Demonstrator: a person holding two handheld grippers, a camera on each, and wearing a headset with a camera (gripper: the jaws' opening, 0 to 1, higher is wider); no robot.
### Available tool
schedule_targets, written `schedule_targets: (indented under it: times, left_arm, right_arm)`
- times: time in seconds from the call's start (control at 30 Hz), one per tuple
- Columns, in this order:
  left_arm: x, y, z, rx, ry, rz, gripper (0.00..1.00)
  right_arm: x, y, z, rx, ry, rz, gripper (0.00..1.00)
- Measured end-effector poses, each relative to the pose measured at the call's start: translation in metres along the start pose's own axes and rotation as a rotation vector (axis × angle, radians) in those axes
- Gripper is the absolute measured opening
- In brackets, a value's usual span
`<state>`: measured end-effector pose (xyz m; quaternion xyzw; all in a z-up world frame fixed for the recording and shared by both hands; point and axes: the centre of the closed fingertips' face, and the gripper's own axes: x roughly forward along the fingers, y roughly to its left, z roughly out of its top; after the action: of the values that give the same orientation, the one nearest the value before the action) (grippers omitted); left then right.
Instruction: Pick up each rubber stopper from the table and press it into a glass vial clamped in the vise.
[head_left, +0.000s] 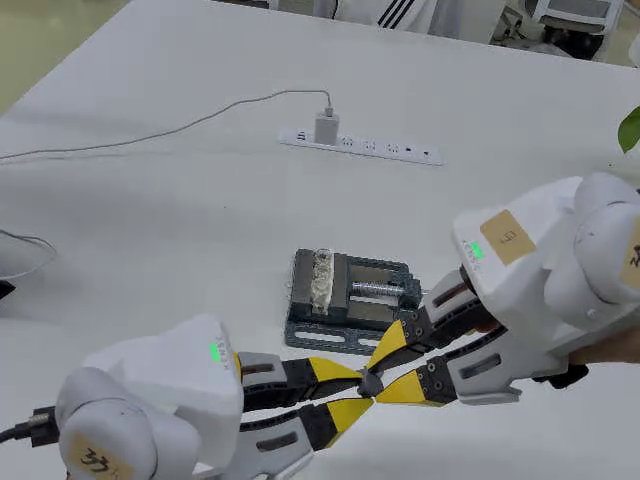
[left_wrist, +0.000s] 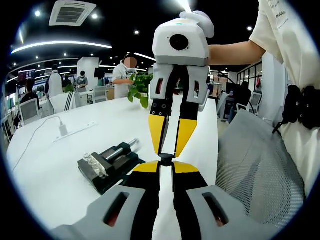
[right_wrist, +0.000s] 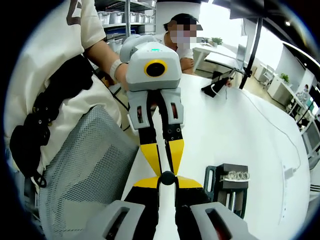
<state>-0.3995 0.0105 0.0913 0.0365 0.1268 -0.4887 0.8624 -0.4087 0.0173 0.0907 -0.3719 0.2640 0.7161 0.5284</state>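
A small dark rubber stopper (head_left: 372, 383) (left_wrist: 165, 159) (right_wrist: 168, 178) hangs just in front of the vise, where the two grippers meet tip to tip. My right gripper (head_left: 376, 378) (right_wrist: 168, 181) comes in from the right and is shut on the stopper. From the lower left comes my left gripper (head_left: 366, 393) (left_wrist: 165, 165), its jaws shut and its tips touching the stopper. Behind them the dark vise (head_left: 345, 300) (left_wrist: 107, 162) (right_wrist: 227, 187) stands on the white table, clamping a clear glass vial (head_left: 322, 278) (left_wrist: 92, 161) (right_wrist: 235, 176).
A white power strip (head_left: 360, 146) with a plugged charger (head_left: 327, 127) and its cable lies at the back of the table. A grey mesh chair (left_wrist: 255, 165) (right_wrist: 85, 165) is close to the person's body. A green leaf (head_left: 630, 128) pokes in at the right edge.
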Motion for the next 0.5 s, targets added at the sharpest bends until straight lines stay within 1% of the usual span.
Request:
schedule_targets:
  times: [0.13,0.2,0.33,0.4,0.47,0.5]
  left_arm:
    - [0.000,0.000,-0.001,-0.001,0.001,0.005,0.05]
    - [0.000,0.002,-0.002,-0.004,0.003,0.011,0.07]
    - [0.000,0.007,-0.005,-0.004,0.013,0.032,0.21]
    - [-0.001,0.011,-0.008,-0.004,0.017,0.051,0.26]
    - [-0.003,0.017,-0.011,-0.010,0.026,0.077,0.35]
    - [-0.004,0.021,-0.014,-0.005,0.031,0.100,0.39]
  right_arm:
    - [0.001,-0.001,-0.001,0.007,0.007,0.003,0.06]
    - [0.001,-0.002,0.000,0.013,0.002,0.001,0.06]
    - [0.001,-0.008,0.000,0.020,0.007,-0.011,0.06]
    - [0.000,-0.010,-0.003,0.021,0.018,-0.016,0.06]
    - [0.001,-0.012,-0.005,0.024,0.026,-0.018,0.06]
    - [0.001,-0.013,-0.006,0.027,0.029,-0.017,0.06]
